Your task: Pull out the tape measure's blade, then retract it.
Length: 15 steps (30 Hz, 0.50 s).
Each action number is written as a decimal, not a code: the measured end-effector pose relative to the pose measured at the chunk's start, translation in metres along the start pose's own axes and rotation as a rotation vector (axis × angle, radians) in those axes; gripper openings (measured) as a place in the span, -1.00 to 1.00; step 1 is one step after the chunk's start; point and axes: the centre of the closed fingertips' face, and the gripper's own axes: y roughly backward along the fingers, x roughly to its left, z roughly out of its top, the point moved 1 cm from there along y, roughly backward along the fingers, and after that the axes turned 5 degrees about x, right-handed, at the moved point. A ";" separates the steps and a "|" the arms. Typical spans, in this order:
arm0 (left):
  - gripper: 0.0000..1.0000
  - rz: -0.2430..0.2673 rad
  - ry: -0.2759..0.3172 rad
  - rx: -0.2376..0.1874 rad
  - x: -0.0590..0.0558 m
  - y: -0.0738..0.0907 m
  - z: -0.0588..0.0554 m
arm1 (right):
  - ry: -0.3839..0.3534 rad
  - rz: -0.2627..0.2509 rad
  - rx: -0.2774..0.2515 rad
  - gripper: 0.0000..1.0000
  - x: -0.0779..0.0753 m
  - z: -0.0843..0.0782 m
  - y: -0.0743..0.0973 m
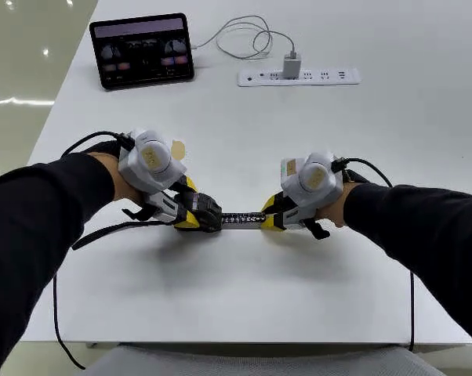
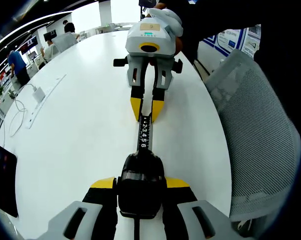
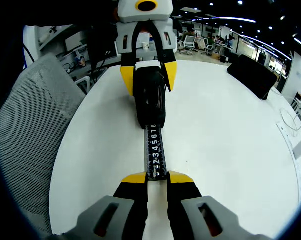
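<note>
You had the left claw (image 1: 193,205) pinching the tape measure's case (image 1: 206,211) on the bench (image 1: 244,298), right claw (image 1: 269,216) pressed onto the blade (image 1: 242,218) end, short length out between; blade looked thin, springy, probably slick, so grip it flat at the tip and hold the case firm.

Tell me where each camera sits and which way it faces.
Head view: on the person's headset, looking forward and down at the white table; black sleeves, left gripper and right gripper show.
Left gripper view: on the left gripper, looking along its jaws, shut on the tape measure case, toward the right gripper.
Right gripper view: on the right gripper, looking along its jaws, shut on the blade, toward the left gripper.
Shared: both gripper views face each other along the blade.
</note>
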 end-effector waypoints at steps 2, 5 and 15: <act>-0.39 0.001 0.002 0.000 0.000 0.000 0.000 | -0.013 0.004 0.001 -0.83 0.000 -0.001 0.001; -0.39 0.004 0.007 -0.007 0.001 0.000 0.000 | -0.012 0.002 0.002 -0.83 -0.002 -0.003 0.003; -0.39 0.010 0.013 -0.006 0.001 0.001 0.000 | -0.021 0.000 0.007 -0.83 -0.002 -0.010 0.007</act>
